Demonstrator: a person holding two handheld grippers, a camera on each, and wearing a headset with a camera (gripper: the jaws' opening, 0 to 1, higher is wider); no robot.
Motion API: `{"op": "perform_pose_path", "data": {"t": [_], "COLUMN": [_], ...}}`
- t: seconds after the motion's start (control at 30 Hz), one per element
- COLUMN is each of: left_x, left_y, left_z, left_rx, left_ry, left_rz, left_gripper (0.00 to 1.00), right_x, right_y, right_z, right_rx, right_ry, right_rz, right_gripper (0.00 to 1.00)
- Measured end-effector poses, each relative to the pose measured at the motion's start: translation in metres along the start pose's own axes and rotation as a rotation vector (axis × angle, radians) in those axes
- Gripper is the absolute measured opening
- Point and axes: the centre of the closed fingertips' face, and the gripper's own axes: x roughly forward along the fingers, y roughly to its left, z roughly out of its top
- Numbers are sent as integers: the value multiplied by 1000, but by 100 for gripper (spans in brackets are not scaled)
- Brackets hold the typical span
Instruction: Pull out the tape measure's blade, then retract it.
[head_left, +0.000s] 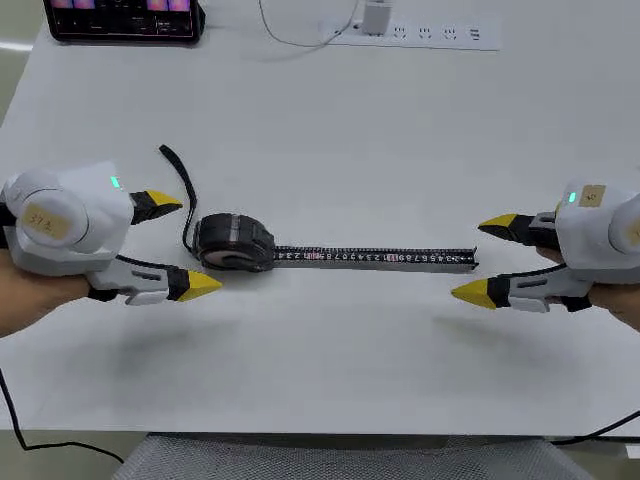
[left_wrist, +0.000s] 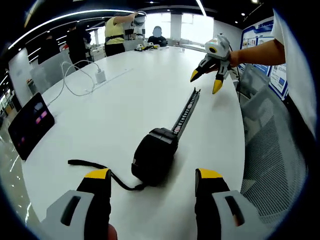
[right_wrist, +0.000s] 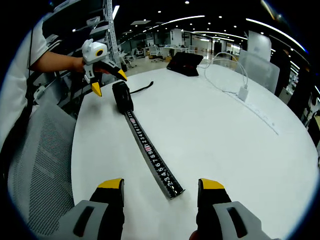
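Your left gripper (head_left: 200, 243) fingers apart by tape measure (head_left: 233, 242), right gripper (head_left: 467, 259) fingers apart at blade (head_left: 375, 257) tip, left gripper view adds distant people (left_wrist: 117, 30).

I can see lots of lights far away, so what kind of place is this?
Probably a big open office or lab. A long white table has a power strip and a tablet on it, a mesh office chair stands beside it, and rows of ceiling lights stretch far back.

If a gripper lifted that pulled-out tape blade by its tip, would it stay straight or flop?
Probably it would sag: the blade is long, thin and lies flat on the table. The case looks chunky, so likely stays put.
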Motion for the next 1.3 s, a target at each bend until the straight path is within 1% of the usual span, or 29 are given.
{"op": "perform_pose_path", "data": {"t": [0.07,0.2,0.27,0.37,0.5,0.57,0.63,0.8,1.1,1.17,1.3], "left_x": [-3,-10,-13,-17,-23,-25,-27,-33,-41,-42,-44], "left_y": [0,-2,-3,-5,-9,-11,-11,-16,-26,-28,-33], "left_z": [0,-1,-3,-5,-8,-10,-11,-12,-17,-19,-21], "left_rx": [-9,-40,-59,-85,-98,-104,-109,-121,-153,-160,-172], "left_ry": [-9,-28,-34,-47,-57,-58,-60,-78,-112,-115,-123], "left_rz": [12,28,39,50,71,80,88,112,150,157,163], "left_gripper": [67,69,72,73,75,76,80,82,88,91,92], "right_x": [-3,-7,-10,-12,-16,-18,-20,-25,-32,-33,-35], "right_y": [2,5,7,9,12,14,15,19,29,33,37], "right_z": [3,3,4,5,8,9,10,12,7,6,4], "right_rx": [-8,14,27,30,38,44,45,57,82,86,93], "right_ry": [-10,-21,-32,-39,-51,-57,-63,-79,-105,-111,-118], "right_rz": [-17,-33,-46,-57,-73,-78,-83,-101,-118,-121,-129], "right_gripper": [59,62,63,66,70,71,71,74,79,81,82]}}
